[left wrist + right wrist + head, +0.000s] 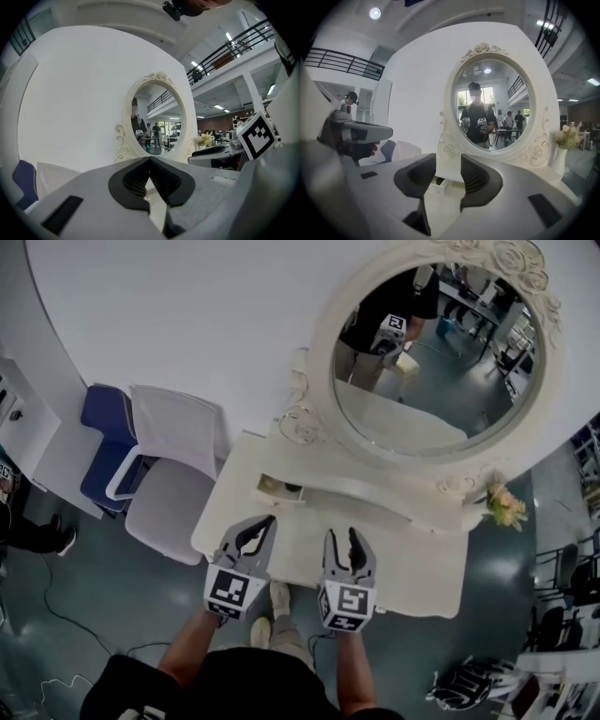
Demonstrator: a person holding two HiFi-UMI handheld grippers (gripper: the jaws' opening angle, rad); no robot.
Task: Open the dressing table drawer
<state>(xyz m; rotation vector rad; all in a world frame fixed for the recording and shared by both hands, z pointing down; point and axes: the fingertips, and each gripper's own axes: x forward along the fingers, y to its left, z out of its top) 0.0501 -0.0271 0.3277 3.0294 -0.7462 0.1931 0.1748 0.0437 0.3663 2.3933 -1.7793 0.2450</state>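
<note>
The white dressing table (412, 568) carries an oval mirror (441, 352). A small drawer (278, 489) at the left of its raised back shelf stands pulled out, with something pale inside. Both grippers hover over the tabletop in front of it, touching nothing. My left gripper (270, 520) sits just below the drawer, its fingertips meeting with nothing between them (150, 159). My right gripper (342, 535) is beside it, jaws apart and empty (448, 161). The open drawer (439, 182) shows through the gap of the right jaws, below the mirror (492, 103).
A white chair (178, 465) and a blue chair (103, 427) stand left of the table. A vase of pale flowers (506, 504) sits at the table's right end. My feet (272, 610) are at the table's front edge. A dark chair (469, 681) is at lower right.
</note>
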